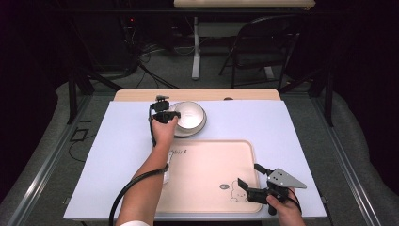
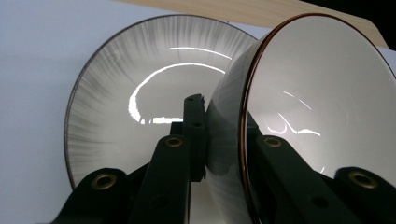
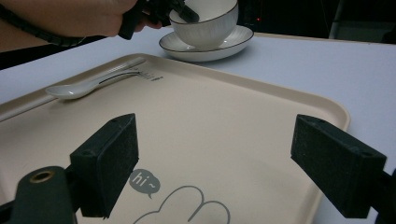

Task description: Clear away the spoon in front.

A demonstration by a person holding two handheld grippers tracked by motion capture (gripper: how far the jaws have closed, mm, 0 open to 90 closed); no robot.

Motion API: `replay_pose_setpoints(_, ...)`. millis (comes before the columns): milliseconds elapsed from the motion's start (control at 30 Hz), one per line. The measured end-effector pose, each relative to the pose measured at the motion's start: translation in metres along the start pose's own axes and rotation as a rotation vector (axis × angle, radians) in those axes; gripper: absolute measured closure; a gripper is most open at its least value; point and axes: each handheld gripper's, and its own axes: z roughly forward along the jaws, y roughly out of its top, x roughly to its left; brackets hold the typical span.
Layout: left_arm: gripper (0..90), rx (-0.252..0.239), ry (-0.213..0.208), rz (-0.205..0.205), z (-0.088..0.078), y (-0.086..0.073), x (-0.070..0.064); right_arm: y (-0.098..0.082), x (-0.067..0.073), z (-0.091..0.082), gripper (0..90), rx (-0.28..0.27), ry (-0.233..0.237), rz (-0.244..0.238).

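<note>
White bowl point(image 2: 317, 107) tilted above its plate point(image 2: 121, 107) at the table's far side, left gripper point(image 2: 224, 140) clamped on its rim, perhaps just lifted clear, spoon point(image 3: 88, 84) on beige tray point(image 3: 261, 121), right gripper point(image 3: 215, 163) wide open over tray.

A dim room surrounds the lit work table point(image 1: 282, 141), which fills the lower middle of the high view under a pale lilac-white sheet; a strip of light wood shows along its far edge. Grey carpet point(image 1: 179, 70) covers the floor beyond it, in the upper middle of the frame. Black cables point(image 1: 150, 70) trail across that carpet at upper left, near dark equipment with a small red light point(image 1: 131, 20). A white table leg point(image 1: 195, 47) stands at top centre beneath a second light wooden tabletop point(image 1: 244, 3). A black folding chair point(image 1: 259, 42) sits at upper right. Both side edges fall into darkness. Metal rails point(image 1: 346, 155) run along the floor on either side.
</note>
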Motion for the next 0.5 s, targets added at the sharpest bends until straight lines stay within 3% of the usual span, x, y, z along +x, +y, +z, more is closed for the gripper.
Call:
replay_pose_setpoints(100,80.9,-0.008,-0.008,0.010,-0.009,0.004,-0.002,0.000,0.000,0.000,14.3,0.001,-0.003,0.003)
replay_pose_setpoints(333,80.9,-0.008,-0.008,0.010,-0.009,0.004,-0.002,0.000,0.000,0.001,14.3,0.000,-0.003,-0.001)
replay_pose_setpoints(367,80.9,-0.040,-0.023,0.056,-0.032,0.016,-0.011,0.000,0.000,0.001,14.3,0.000,-0.003,-0.001)
replay_pose_setpoints(500,80.8,-0.055,-0.037,0.071,-0.043,0.019,-0.017,0.000,0.000,0.001,14.3,0.000,-0.005,-0.004)
